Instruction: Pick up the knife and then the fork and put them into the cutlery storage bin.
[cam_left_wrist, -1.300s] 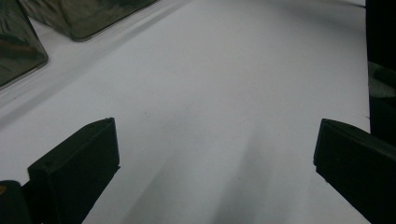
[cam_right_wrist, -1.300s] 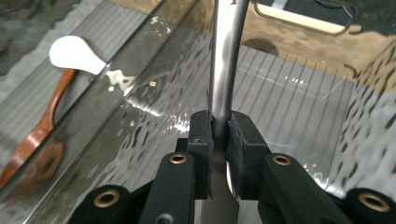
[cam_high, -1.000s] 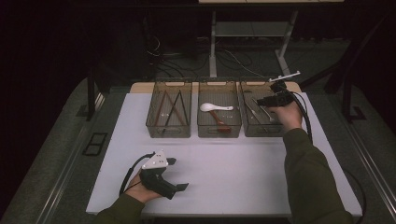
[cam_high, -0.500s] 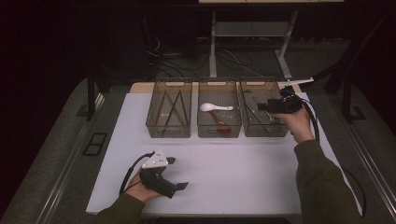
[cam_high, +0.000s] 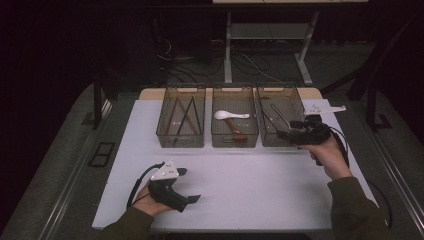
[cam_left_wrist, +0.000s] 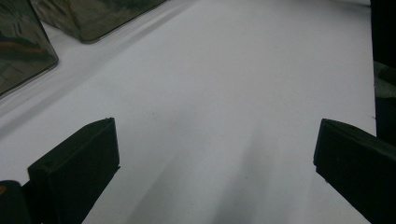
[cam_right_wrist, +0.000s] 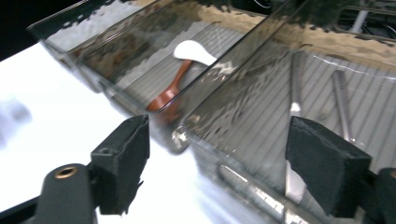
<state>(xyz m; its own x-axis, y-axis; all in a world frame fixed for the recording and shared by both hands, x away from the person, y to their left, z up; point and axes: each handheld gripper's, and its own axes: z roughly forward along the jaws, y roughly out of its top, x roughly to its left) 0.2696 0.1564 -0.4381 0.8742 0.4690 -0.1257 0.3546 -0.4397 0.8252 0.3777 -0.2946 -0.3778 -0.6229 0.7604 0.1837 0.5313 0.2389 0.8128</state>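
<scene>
Our right gripper (cam_high: 286, 134) has drawn back from over the right-hand bin (cam_high: 280, 102) toward us and now sits at the bin's near right corner. Its fingers (cam_right_wrist: 122, 163) have just been opening, with nothing held between them.

The right basket's (cam_right_wrist: 261, 140) ribbed wall blurs the metal utensils (cam_right_wrist: 343, 100) inside, whose ends are cut off.

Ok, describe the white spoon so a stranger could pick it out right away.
On the white table mat stand three clear smoky plastic bins in a row. In the middle bin lies the white ceramic soup spoon, bowl pointing left. The reddish-brown spoon beside it is darker.
</scene>
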